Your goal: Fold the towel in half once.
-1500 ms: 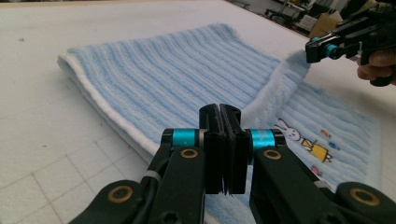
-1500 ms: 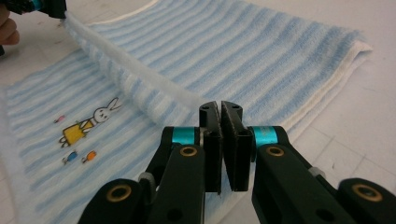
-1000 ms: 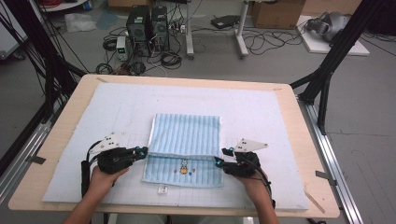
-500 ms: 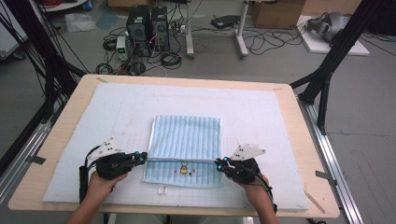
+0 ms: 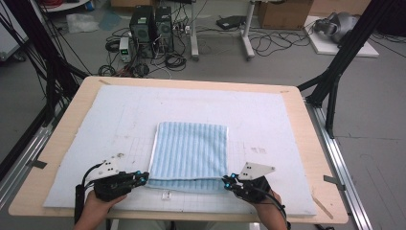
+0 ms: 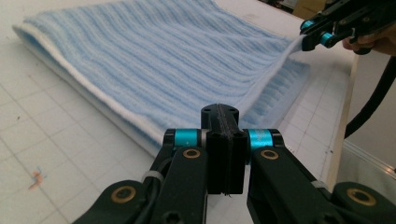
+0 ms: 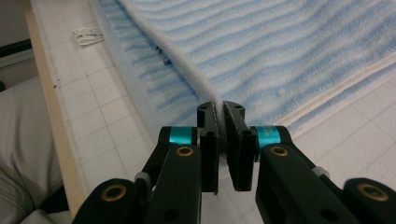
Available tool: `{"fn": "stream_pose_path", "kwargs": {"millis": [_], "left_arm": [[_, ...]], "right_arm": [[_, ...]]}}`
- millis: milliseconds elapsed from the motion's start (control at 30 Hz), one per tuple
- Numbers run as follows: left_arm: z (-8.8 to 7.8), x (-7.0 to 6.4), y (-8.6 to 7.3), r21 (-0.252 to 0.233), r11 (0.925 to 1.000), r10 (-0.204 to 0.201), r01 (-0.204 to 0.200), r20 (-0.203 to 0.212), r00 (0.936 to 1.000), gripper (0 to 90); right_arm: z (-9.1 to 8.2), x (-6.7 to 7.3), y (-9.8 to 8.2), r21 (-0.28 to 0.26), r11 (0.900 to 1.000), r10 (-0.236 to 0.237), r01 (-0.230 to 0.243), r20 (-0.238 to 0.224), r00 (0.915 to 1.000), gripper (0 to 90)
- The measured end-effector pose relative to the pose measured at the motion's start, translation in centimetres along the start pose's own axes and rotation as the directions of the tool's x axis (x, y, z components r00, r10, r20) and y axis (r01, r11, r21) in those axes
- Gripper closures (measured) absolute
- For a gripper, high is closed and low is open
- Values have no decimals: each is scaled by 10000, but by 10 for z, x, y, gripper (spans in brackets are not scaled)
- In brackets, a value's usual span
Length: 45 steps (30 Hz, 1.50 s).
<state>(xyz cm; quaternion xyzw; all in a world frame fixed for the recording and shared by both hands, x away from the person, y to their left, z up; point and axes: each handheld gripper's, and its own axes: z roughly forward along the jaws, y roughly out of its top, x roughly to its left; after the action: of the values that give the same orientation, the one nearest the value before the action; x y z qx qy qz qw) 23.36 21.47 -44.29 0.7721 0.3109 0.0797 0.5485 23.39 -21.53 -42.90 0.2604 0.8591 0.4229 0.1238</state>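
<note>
Though folded flat, blue striped towel (image 5: 190,155) reads soft, limp and light; bound to sag and slide between holds, so best gripped at near corners of the top layer, along the white hem. Lies mid-mat on the white gridded mat (image 5: 119,120), near edge lifted slightly. Left gripper (image 5: 142,178) at near-left corner, jaws pressed together on the towel edge. Right gripper (image 5: 226,181) at near-right corner, jaws just closed, pinching the folded hem (image 7: 205,91). Small white label (image 7: 88,33) on mat just beside towel's near edge. Wooden surface (image 5: 316,143) under the mat; computer tower (image 5: 152,21) and cables on floor beyond.
</note>
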Motion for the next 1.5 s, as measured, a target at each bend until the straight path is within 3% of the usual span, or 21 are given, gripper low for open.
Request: {"fn": "stream_pose_path", "kwargs": {"millis": [133,167,233,367,467,500,600,767,867,933,1000,1100,1233,1333,1367,1400,1467,1500], "left_arm": [[-2,1,0,-184,9997,-145,141,-216,9997,862],[-2,1,1,-317,9993,-225,216,-261,9994,834],[-3,2,3,-541,9979,-391,368,-433,9983,758],[0,9,7,-688,9951,-752,703,-711,9946,680],[9,14,11,-391,9870,-1588,1562,-764,9844,605],[12,13,11,-167,9874,-1579,1571,-758,9845,572],[21,9,8,485,9929,-1044,1086,-821,9911,573],[34,7,7,1384,9854,-856,996,-1035,9909,586],[37,6,7,1616,9833,-633,843,-1306,9894,673],[38,5,7,1780,9811,-508,754,-1391,9890,808],[38,4,7,1757,9823,-387,648,-1477,9883,865],[36,4,8,1584,9855,-384,608,-1408,9893,880],[26,3,11,1004,9922,-642,737,-947,9934,880],[20,2,12,762,9938,-753,812,-777,9941,880],[19,2,12,728,9940,-758,813,-749,9943,880],[18,3,11,682,9943,-773,822,-718,9944,879],[18,4,11,656,9937,-856,905,-732,9936,879],[19,4,11,642,9933,-916,963,-734,9931,879]], "right_arm": [[2,2,-2,181,9998,-9,13,-230,9997,778],[2,2,-2,153,9999,-9,13,-242,9997,706],[-1,-2,0,-133,9986,506,-511,-357,9981,569],[-7,-7,2,-817,9923,923,-928,-99,9957,568],[0,-8,1,-540,9931,1046,-1039,109,9945,603],[4,-7,1,-420,9949,919,-918,-10,9958,602],[12,-1,2,-112,9986,502,-509,-522,9974,587],[23,-1,0,362,9975,633,-614,-533,9966,673],[28,-1,-1,508,9968,651,-620,-631,9959,764],[29,-1,0,564,9967,623,-580,-770,9951,840],[29,-1,0,554,9966,649,-606,-795,9947,862],[28,-1,0,487,9969,653,-613,-843,9943,877],[19,0,2,30,9978,656,-657,-1117,9916,900],[17,-1,1,46,9979,654,-653,-1134,9914,897],[16,-1,1,-23,9982,586,-592,-1146,9917,884],[15,0,1,-51,9977,658,-669,-1228,9902,753],[18,0,2,181,9974,716,-699,-1213,9900,652],[21,1,1,344,9973,683,-644,-1263,9896,651]]}}
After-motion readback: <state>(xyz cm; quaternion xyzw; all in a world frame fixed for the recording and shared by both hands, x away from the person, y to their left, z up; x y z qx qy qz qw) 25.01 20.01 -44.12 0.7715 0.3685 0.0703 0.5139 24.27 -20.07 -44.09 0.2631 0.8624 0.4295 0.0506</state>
